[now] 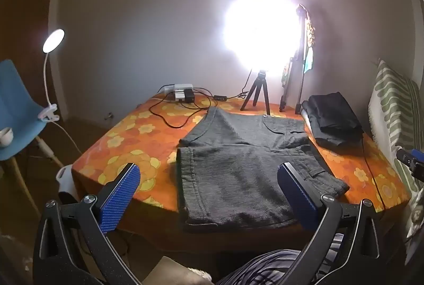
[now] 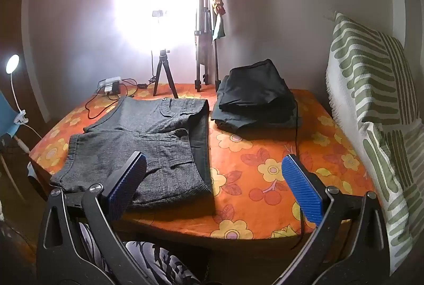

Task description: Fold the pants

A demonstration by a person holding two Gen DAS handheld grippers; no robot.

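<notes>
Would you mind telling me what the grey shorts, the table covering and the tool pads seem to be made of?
Grey shorts: woven cloth, matte, likely cotton; a fine check texture shows.
Table covering: orange floral print, possibly fabric or oilcloth; it drapes over the edge, with little sheen.
Pads: blue, ribbed, probably rubber or plastic, on black, seemingly plastic arms.

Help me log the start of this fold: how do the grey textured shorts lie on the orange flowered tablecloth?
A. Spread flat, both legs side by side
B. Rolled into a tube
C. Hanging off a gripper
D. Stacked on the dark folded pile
A: the grey textured shorts lie spread flat on the orange flowered tablecloth, both legs side by side, apart from the dark folded pile, with both grippers open and empty.
</notes>
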